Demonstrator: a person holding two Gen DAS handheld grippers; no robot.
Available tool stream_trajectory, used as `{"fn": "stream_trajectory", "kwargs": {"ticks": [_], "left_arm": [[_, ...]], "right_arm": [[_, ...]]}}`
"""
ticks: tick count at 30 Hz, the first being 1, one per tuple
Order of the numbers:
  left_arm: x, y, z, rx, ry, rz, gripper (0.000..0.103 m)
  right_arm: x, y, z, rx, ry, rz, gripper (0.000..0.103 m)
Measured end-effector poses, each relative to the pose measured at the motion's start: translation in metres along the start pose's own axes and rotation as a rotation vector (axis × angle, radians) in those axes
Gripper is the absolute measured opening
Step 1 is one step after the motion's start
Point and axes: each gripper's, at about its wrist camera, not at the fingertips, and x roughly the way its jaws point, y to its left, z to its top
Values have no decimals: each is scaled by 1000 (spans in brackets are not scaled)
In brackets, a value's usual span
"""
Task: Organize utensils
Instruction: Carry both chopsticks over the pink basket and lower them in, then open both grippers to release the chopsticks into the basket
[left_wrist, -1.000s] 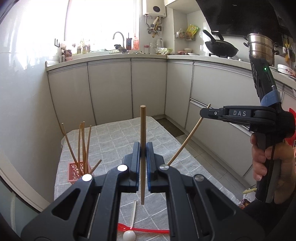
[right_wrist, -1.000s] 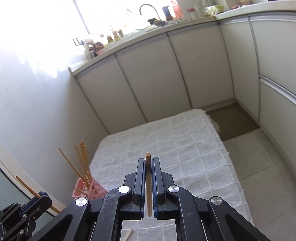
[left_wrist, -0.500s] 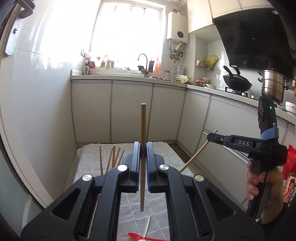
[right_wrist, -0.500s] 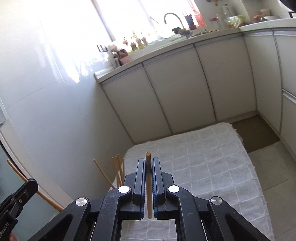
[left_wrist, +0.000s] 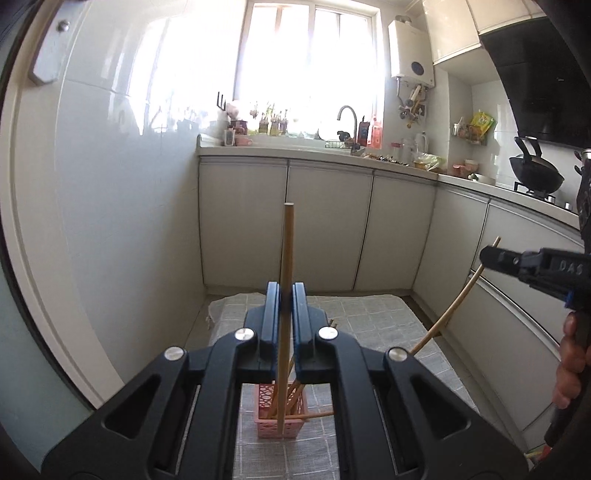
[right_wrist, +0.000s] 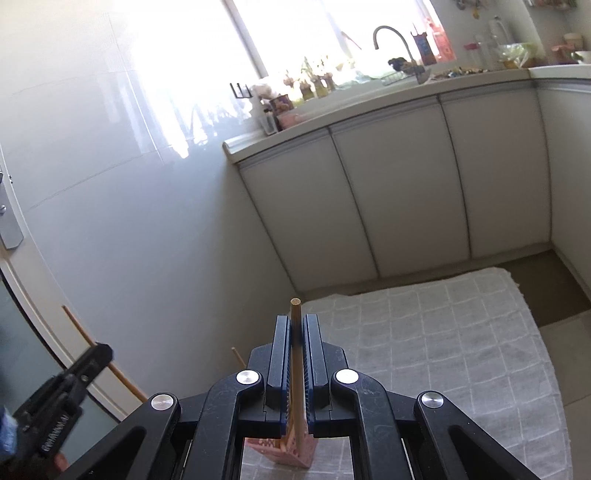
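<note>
Wooden chopsticks are the work in hand: the left claw (left_wrist: 286, 291) is clamped on one upright chopstick (left_wrist: 286, 258), and the right claw (right_wrist: 296, 325) pinches another chopstick (right_wrist: 295, 354). Both hang above the pink basket (left_wrist: 280, 424) on the cloth-covered counter (left_wrist: 369, 325), where several sticks already lean. Next, each tip probably needs lining up over the basket's mouth, though the claws hide most of it.

chopsticks (left_wrist: 291, 398) in basket (left_wrist: 280, 428), on cloth (left_wrist: 369, 325) before cabinets (left_wrist: 328, 229).
</note>
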Motion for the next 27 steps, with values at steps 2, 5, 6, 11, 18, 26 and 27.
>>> {"fn": "stream_trajectory", "kwargs": {"ticks": [2, 5, 6, 11, 18, 26, 27], "left_arm": [[18, 8, -8, -28, 19, 5, 7], [39, 16, -18, -45, 43, 16, 7], [44, 18, -22, -47, 49, 22, 7], [66, 16, -37, -21, 84, 26, 7], [100, 14, -58, 1, 211, 10, 7], [84, 16, -58, -30, 225, 0, 42], [82, 16, -57, -29, 226, 3, 43]], "right_arm": [[11, 6, 4, -13, -3, 17, 5], [31, 11, 5, -24, 6, 46, 5], [38, 12, 3, -28, 12, 55, 5], [70, 10, -8, -28, 59, 82, 5], [98, 5, -21, -40, 113, 63, 5], [116, 5, -31, -61, 146, 87, 5], [119, 5, -33, -67, 150, 94, 5]]}}
